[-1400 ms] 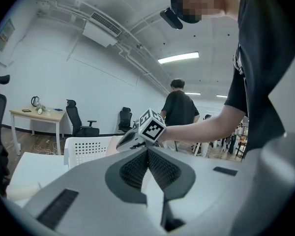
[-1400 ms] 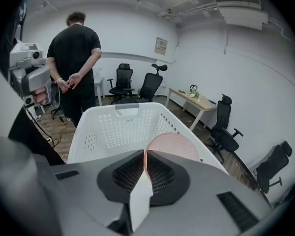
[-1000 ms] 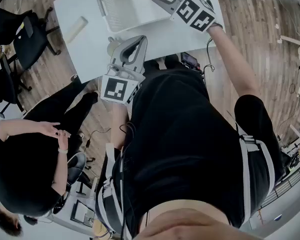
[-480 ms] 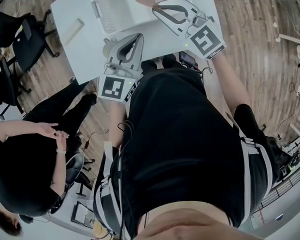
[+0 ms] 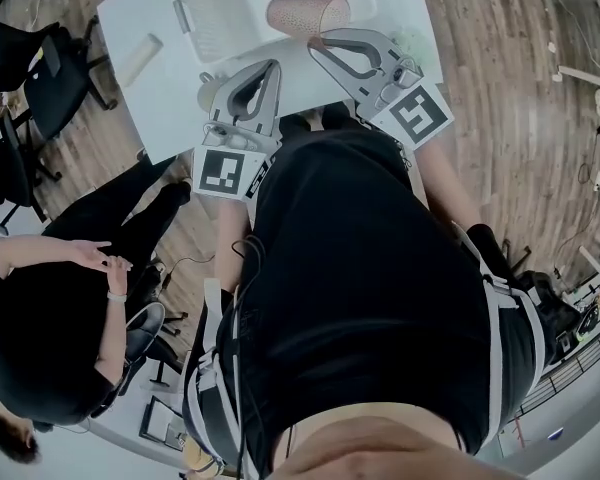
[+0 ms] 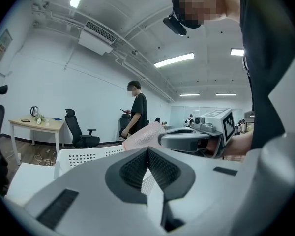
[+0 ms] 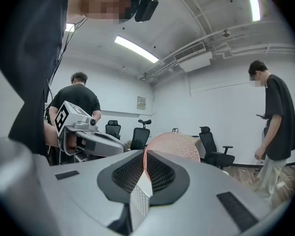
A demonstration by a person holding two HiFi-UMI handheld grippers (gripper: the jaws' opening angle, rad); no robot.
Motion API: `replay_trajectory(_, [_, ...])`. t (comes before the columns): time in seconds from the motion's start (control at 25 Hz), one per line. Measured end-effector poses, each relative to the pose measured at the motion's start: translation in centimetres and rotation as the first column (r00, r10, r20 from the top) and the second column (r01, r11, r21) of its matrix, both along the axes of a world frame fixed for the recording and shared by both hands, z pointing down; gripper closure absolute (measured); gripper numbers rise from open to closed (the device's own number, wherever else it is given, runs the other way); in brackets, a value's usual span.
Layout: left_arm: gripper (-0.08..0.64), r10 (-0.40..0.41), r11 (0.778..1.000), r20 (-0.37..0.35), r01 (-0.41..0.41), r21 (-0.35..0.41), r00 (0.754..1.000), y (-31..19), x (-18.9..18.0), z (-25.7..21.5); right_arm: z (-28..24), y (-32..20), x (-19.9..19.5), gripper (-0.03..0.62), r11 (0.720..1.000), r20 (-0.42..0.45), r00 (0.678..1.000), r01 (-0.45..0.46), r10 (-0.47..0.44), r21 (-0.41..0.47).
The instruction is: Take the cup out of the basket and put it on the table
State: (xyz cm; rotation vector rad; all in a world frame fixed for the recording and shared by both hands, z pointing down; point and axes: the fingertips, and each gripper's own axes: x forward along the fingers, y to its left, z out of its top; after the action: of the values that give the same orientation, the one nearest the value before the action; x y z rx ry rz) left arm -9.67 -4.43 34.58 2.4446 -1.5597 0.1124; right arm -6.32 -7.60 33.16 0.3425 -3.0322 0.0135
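Head view: your right tool (image 5: 316, 44) is drawn back toward you since a second ago. Cup (image 5: 308, 15), pink, then barely showing at frame top, now in full view, on its side beside basket (image 5: 183, 16) above surface (image 5: 130, 18). Left tool (image 5: 268, 67) has barely shifted.

Left gripper view: left tool (image 6: 148, 154) clenched, nothing between pads. Cup (image 6: 143, 135) aloft above basket rim (image 6: 83, 156).

Right gripper view: right tool (image 7: 144, 157) grasping cup (image 7: 177, 146) by its wall.
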Motion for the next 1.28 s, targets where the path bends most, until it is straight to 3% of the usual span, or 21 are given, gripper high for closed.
replay_trajectory(0.4, [0.538,-0.060,0.998,0.015,0.060,-0.003,0.998,-0.6,2.7,0.3,1.7,-0.7,3.9,0.559,0.998,-0.001,1.000,0.023,-0.023,-0.066])
replay_trajectory(0.68, [0.538,-0.128,0.992,0.025,0.128,-0.011,0.991,-0.4,4.5,0.9,2.4,-0.1,6.0,0.560,0.991,0.030,0.996,0.091,-0.088,-0.102])
replay_trajectory(0.88, [0.538,-0.185,0.983,0.026,0.185,-0.009,0.982,1.5,3.4,1.1,2.6,1.0,6.3,0.559,0.989,0.054,0.994,0.105,-0.100,-0.105])
replay_trajectory(1.28, [0.538,-0.202,0.979,0.045,0.202,0.013,0.978,8.4,-0.5,0.2,2.7,6.0,4.9,0.560,0.995,0.015,0.999,0.043,-0.042,-0.095])
